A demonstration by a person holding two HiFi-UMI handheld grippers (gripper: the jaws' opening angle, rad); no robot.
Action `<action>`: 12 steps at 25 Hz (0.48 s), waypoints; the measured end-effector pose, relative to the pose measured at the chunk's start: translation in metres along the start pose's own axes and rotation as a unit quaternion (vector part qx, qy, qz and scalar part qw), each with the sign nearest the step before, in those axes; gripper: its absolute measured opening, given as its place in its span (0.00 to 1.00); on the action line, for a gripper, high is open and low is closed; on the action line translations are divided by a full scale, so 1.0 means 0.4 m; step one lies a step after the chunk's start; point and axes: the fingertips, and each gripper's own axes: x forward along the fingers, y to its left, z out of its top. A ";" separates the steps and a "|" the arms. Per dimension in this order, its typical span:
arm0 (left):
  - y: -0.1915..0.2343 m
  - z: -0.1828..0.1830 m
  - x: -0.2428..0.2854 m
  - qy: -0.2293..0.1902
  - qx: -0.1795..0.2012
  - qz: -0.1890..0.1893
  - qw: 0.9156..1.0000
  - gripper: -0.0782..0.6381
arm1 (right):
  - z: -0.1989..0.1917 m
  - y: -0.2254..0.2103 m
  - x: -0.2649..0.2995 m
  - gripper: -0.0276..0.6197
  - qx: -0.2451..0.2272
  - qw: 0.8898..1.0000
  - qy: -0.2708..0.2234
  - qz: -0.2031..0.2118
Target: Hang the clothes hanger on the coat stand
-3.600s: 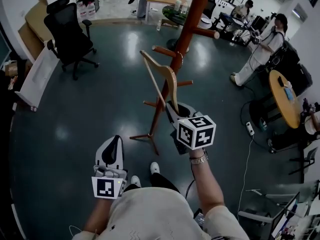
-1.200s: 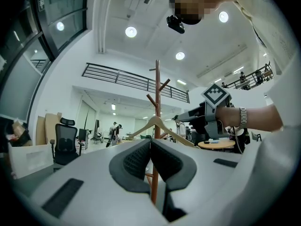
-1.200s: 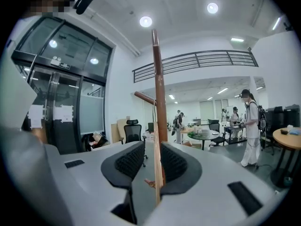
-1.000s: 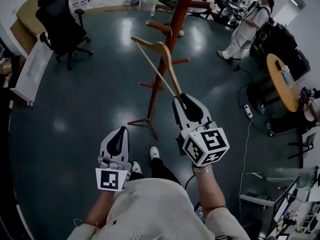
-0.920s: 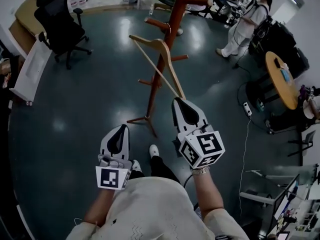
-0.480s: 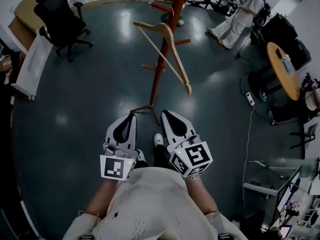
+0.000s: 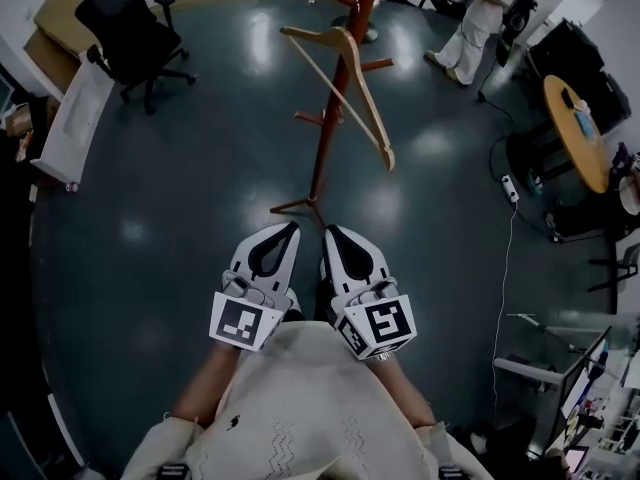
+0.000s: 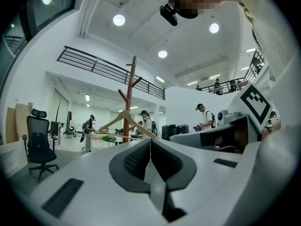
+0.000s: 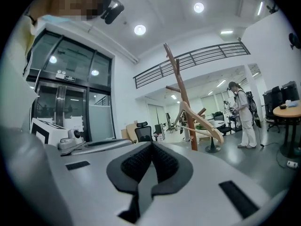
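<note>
A light wooden clothes hanger hangs on a peg of the reddish-brown coat stand, free of both grippers. The same hanger shows against the stand's pole in the left gripper view, and as hanger on stand in the right gripper view. My left gripper and right gripper are drawn back close to my body, side by side, both shut with nothing between the jaws.
A black office chair stands at the far left beside a white board. A person in white stands far right near a round wooden table. A power strip and cable lie on the dark floor.
My right gripper let go of the hanger, which now hangs on the stand. Both grippers pulled back toward my body and came together.
</note>
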 end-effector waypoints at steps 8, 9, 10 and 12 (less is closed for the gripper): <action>-0.009 -0.012 0.001 -0.001 -0.008 -0.006 1.000 0.13 | -0.013 0.005 0.000 0.07 -0.011 1.000 0.006 -0.002; -0.008 -0.013 0.001 0.000 -0.010 -0.005 1.000 0.13 | -0.013 0.003 -0.002 0.07 -0.009 1.000 0.006 -0.004; -0.008 -0.014 0.001 0.002 -0.012 -0.006 1.000 0.13 | -0.014 0.000 -0.004 0.07 -0.006 1.000 0.007 -0.006; -0.010 -0.018 0.005 0.002 -0.013 -0.009 1.000 0.13 | -0.020 -0.006 -0.007 0.07 -0.004 1.000 0.010 -0.012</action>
